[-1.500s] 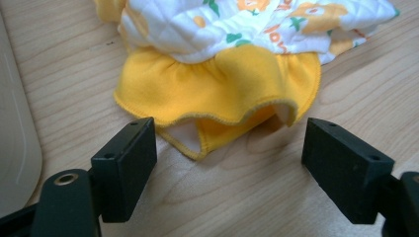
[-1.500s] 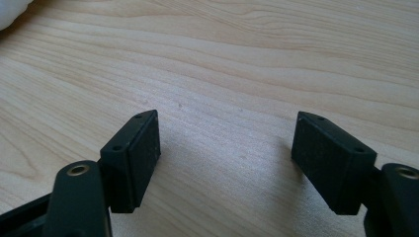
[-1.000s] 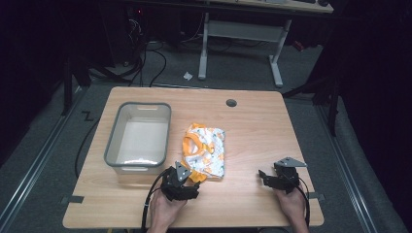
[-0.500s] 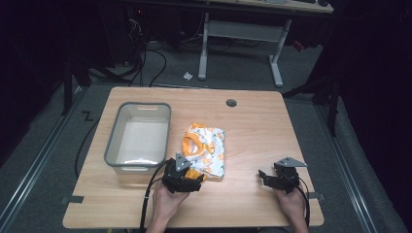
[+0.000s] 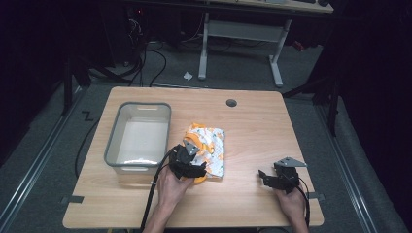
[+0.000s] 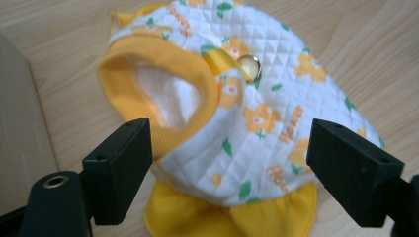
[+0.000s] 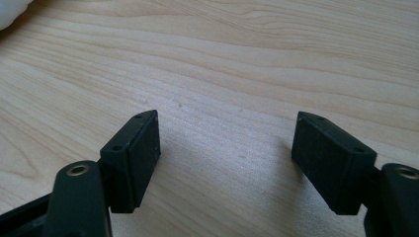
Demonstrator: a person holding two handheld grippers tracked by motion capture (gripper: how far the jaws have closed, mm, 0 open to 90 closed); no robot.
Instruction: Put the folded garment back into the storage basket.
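At the left of the light wooden table (image 5: 252, 121) stands a translucent grey plastic bin (image 5: 112, 145), empty and open at the top, which makes it a likely place for the garment to go. Just right of the bin, near the middle of the table, lies a small quilted white garment with orange flowers, green leaves and yellow ribbed trim (image 6: 247, 108); it rests flat on the wood with its yellow-edged opening turned toward the bin and its yellow frill toward the near edge. A small metal ring on a yellow loop (image 6: 248, 67) sits on top of it.

The left gripper (image 6: 227, 163) hangs over the near end of the garment with its jaws spread wide, one on each side of the cloth and not pressing it, a stance that suits closing on the fabric for a lift.

At the near right, well apart from the garment, the right gripper (image 7: 225, 158) rests low over bare wood, jaws wide and holding nothing, probably kept out of the way.
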